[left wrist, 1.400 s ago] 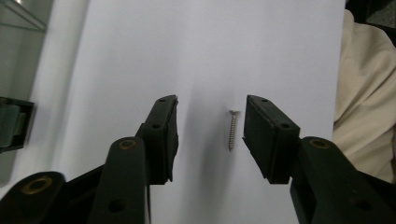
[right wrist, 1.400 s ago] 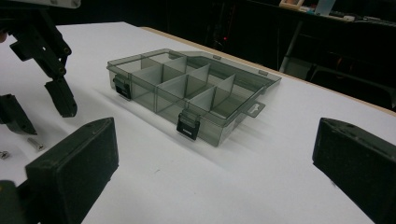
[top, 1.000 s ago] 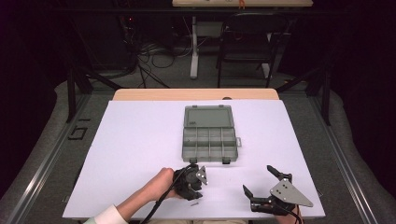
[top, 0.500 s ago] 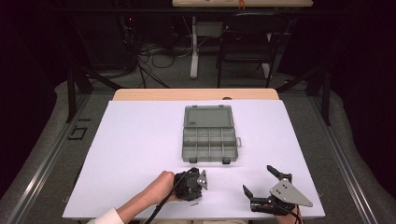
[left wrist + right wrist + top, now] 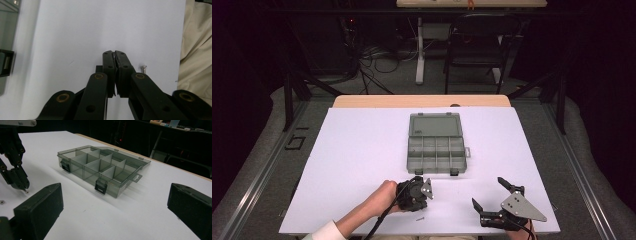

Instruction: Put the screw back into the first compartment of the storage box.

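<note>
The left tool [image 5: 114,53] is shut tight, jaws pressed flat together, tip aimed down at the white counter [image 5: 362,150]. There's a tiny pale sliver right at the tip, but it's too small to tell if that's a screw pinched in there or just glare. One loose screw [image 5: 143,67] lies on the counter just beside the jaws, not touching them. So this looks like the pick-up step, and it may have missed that screw.

Farther out, across the counter from the tip, sits the grey compartment box [image 5: 437,170], lid open, compartments looking empty. Well off to the side, the right tool [image 5: 488,191] rests on the counter with jaws spread wide and nothing between them.

The next move probably needs a check: lift a bit and see if anything comes up. If not, open, shift over the screw, and close again before heading to the box.
</note>
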Demonstrator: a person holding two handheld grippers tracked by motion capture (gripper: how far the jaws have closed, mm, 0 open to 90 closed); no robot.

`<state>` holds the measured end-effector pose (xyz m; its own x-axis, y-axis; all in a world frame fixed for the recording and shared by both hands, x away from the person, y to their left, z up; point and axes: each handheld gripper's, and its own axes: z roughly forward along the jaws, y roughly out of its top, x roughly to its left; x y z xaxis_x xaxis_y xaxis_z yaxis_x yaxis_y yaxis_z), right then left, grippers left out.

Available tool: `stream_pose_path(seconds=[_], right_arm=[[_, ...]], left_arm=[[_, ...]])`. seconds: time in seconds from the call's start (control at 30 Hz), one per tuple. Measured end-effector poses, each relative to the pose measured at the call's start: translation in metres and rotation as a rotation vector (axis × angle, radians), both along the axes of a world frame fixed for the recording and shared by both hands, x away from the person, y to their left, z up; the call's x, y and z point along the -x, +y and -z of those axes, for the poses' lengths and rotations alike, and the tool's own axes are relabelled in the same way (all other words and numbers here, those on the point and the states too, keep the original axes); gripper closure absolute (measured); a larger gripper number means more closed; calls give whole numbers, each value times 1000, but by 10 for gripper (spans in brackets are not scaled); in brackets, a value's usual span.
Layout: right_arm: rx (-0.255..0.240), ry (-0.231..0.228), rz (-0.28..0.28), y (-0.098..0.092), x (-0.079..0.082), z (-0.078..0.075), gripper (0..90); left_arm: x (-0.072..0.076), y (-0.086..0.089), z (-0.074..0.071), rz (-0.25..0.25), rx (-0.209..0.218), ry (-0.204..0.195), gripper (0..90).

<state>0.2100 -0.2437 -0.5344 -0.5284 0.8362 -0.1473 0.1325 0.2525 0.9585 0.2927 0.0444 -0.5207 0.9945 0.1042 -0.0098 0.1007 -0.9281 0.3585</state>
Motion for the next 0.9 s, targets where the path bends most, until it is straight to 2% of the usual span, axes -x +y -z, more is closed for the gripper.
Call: stream_pose_path(seconds=[0.9], right_arm=[[1, 0, 0, 0, 0, 0, 0]], left_arm=[[-18, 16, -27, -68, 17, -48, 877]])
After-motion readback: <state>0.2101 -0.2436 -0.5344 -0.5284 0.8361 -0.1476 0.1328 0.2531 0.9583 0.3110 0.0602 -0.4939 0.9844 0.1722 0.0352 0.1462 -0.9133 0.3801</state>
